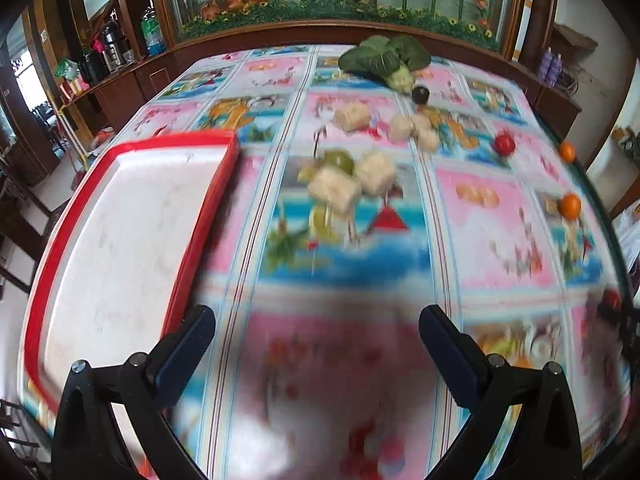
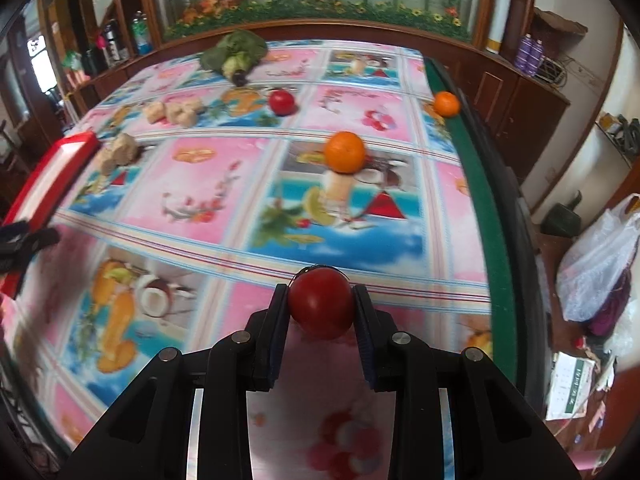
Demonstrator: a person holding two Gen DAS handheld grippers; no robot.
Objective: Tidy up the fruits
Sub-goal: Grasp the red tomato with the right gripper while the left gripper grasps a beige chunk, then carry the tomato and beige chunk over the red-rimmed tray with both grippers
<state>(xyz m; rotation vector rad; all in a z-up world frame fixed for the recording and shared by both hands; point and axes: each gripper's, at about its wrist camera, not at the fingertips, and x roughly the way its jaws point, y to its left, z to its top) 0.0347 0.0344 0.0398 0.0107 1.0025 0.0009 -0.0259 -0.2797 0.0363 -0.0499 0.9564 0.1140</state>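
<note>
One tomato (image 2: 321,305) is clamped between the pads of the right gripper (image 2: 321,312), at the near right of the table. Red-rimmed tray (image 2: 52,168) lies far left of it. Left gripper (image 1: 316,344), jaws spread and empty, is just beside the tray (image 1: 120,240).

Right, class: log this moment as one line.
right tool: shut on red tomato | left tool: open, holding nothing | tray: no fruit | oranges: on table

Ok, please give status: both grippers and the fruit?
Right gripper shut on tomato. Left gripper open, empty, beside red tray. Path to the tray looks free.
</note>
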